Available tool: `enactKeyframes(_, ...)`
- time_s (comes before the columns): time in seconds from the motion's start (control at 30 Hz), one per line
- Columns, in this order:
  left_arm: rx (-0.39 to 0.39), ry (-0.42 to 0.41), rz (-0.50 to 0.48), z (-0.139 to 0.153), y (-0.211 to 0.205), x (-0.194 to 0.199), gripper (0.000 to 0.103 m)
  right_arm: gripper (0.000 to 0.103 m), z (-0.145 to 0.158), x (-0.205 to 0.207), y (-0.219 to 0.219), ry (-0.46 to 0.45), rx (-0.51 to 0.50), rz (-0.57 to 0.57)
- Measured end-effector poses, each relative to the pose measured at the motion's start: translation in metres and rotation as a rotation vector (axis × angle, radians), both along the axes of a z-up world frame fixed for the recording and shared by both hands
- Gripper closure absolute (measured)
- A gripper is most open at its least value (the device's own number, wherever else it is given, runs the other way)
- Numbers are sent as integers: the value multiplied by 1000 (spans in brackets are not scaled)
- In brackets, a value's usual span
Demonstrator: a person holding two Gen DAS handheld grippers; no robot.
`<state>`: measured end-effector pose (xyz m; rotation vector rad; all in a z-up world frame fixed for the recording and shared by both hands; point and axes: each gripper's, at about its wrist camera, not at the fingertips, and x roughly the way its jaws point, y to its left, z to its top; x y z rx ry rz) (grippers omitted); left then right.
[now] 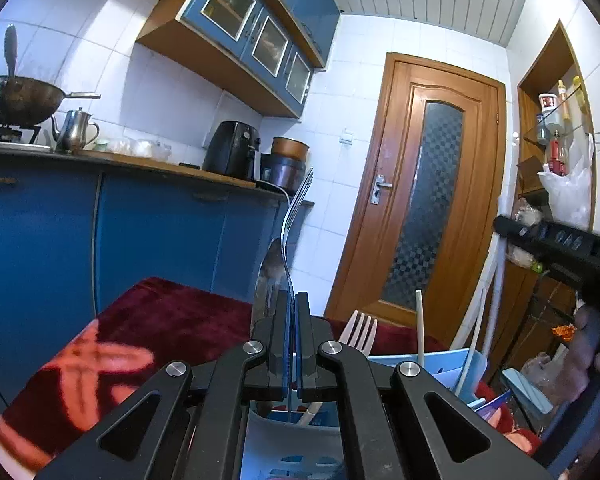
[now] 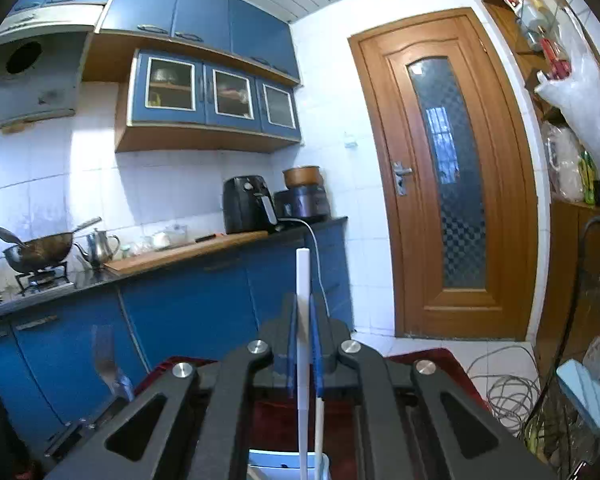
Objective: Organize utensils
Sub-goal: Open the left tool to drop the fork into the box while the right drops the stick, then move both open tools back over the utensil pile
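Note:
My left gripper (image 1: pixel 293 304) is shut on a metal fork (image 1: pixel 291 220), held upright with its tines pointing up over a pale blue utensil basket (image 1: pixel 452 364). A metal spoon (image 1: pixel 265 284), a pale pink plastic fork (image 1: pixel 359 330) and a white chopstick (image 1: pixel 419 324) stand in the basket. My right gripper (image 2: pixel 303 312) is shut on a white chopstick (image 2: pixel 303 280), held upright above the basket's rim (image 2: pixel 276 460). The right gripper also shows in the left wrist view (image 1: pixel 556 248) at the right. The left gripper's fork shows in the right wrist view (image 2: pixel 106 356) at the lower left.
The basket sits on a table under a dark red patterned cloth (image 1: pixel 148 320). Blue kitchen cabinets (image 1: pixel 140 232) with a wok (image 1: pixel 20 100), kettle (image 1: pixel 74 130) and air fryer (image 1: pixel 232 156) run behind. A wooden door (image 1: pixel 420 200) stands ahead, cluttered shelves (image 1: pixel 556 128) at right.

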<state>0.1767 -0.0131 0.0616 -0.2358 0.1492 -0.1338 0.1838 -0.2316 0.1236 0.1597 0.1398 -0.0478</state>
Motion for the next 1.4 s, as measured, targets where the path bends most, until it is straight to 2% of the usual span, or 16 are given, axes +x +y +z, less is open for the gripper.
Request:
enactKeyframes(0.13, -1, -3, -13, 0, 0, -1, 102, 95, -17, -3, -3, 52, 10, 15)
enactKeyframes(0.3, 9, 2, -22, -1, -3, -2, 102, 95, -25, -9, -1, 96, -12, 42)
enactKeyframes(0.43, 8, 24, -42, -4, -5, 1, 102, 94, -32, -13, -3, 119, 9, 92)
enactKeyframes(0.5, 8, 32, -44, -4, -5, 2, 101, 93, -34, -13, -3, 119, 15, 106)
enactKeyframes(0.53, 5, 39, -44, -5, -5, 3, 100, 89, -34, -13, -2, 120, 14, 115)
enactKeyframes(0.63, -1, 64, -37, -6, -5, 4, 86, 79, -33, -15, -2, 111, 26, 141)
enactKeyframes(0.7, 4, 72, -38, -5, -7, 3, 79, 79, -33, -17, -3, 108, 37, 150)
enactKeyframes(0.87, 65, 89, -36, 6, -15, -6, 77, 78, -22, -25, -6, 106, 63, 179)
enactKeyframes(0.93, 62, 101, -37, 12, -13, -13, 76, 78, -16, -31, -7, 106, 65, 180)
enactKeyframes(1.17, 20, 195, -66, 30, -3, -39, 76, 78, -2, -56, -7, 162, 81, 195)
enactKeyframes(1.4, 11, 282, -81, 31, 7, -69, 76, 78, -8, -97, -4, 236, 84, 194)
